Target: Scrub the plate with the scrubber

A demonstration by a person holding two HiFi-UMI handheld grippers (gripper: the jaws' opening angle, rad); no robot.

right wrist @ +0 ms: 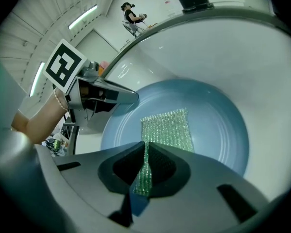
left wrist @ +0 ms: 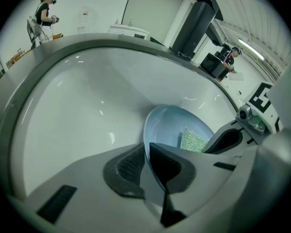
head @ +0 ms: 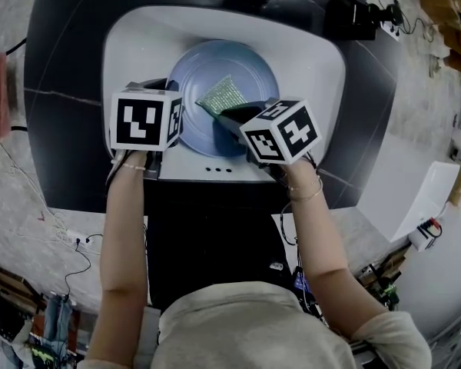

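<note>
My left gripper (left wrist: 146,160) is clamped on the left rim of the light blue plate (head: 242,71). The rim edge passes between the two pads. The plate sits inside the white sink basin (head: 311,60), which is set in a dark countertop (head: 61,75).

My right gripper (right wrist: 144,168) is closed on one end of the green sparkly scrubber (right wrist: 167,127). The pinched end is bunched narrow between the jaws. The free end spreads flat on the plate's inner face, near its centre.

The two grippers stand close together at the plate's near side: the left on the rim, the right over the plate's surface.
</note>
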